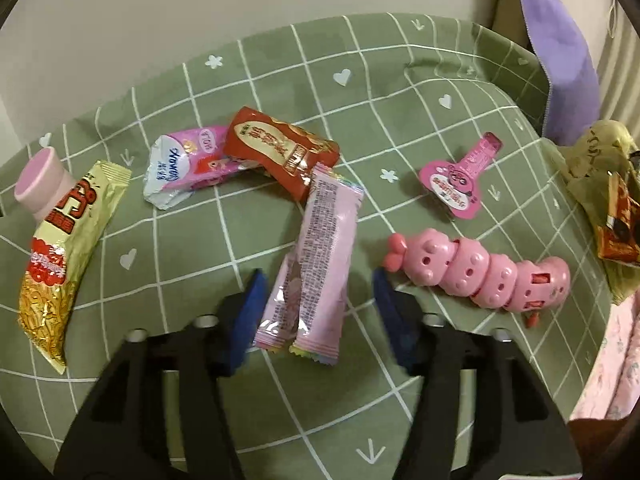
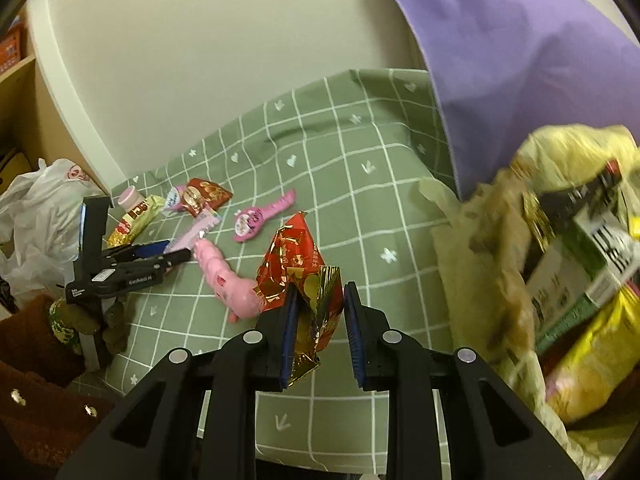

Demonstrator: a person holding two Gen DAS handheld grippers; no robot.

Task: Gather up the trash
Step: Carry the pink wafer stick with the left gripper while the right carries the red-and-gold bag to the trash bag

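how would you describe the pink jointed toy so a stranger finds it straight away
Start at the green checked cloth. Near its right side, below the flat pink bottle-shaped pack, lies the toy. It is the only hard plastic thing there: a caterpillar-like row of round pink segments with little faces, not a flat wrapper.

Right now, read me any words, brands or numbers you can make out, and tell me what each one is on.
"GenRobot AI": white print on the side of the left gripper, right wrist view.
Red wrapper, yellow noodle packet, pale pink sachet, pink card tag: printed, too blurred to read.
Boxes in the yellowish bag: motion-blurred, unreadable.
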